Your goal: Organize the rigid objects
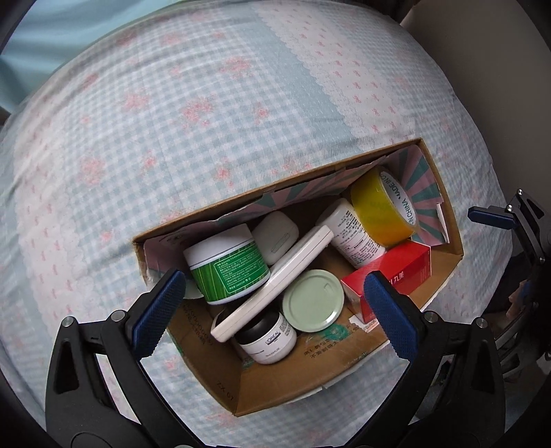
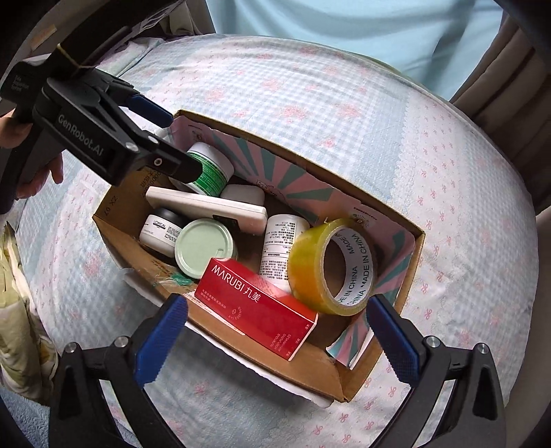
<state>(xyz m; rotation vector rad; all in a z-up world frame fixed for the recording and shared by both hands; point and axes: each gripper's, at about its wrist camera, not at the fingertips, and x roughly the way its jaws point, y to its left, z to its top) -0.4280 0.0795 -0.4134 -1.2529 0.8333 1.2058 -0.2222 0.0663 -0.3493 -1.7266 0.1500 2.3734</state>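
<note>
An open cardboard box (image 1: 310,382) (image 2: 320,370) lies on a checked bedspread and holds several items: a green-labelled jar (image 1: 229,263) (image 2: 210,169), a white remote (image 1: 275,282) (image 2: 206,206), a L'Oreal jar (image 1: 268,339) (image 2: 160,231), a pale green lid (image 1: 313,299) (image 2: 203,246), a red Marubi box (image 1: 392,272) (image 2: 258,306), a yellow tape roll (image 1: 378,206) (image 2: 310,265), a white bottle (image 1: 354,234) (image 2: 280,241). My left gripper (image 1: 272,306) is open and empty above the box. My right gripper (image 2: 272,334) is open and empty at the box's near edge.
The left gripper also shows in the right wrist view (image 2: 103,138), over the box's far left end. The bedspread (image 1: 172,120) (image 2: 447,206) surrounds the box. A light blue cloth (image 2: 344,31) lies beyond the bed.
</note>
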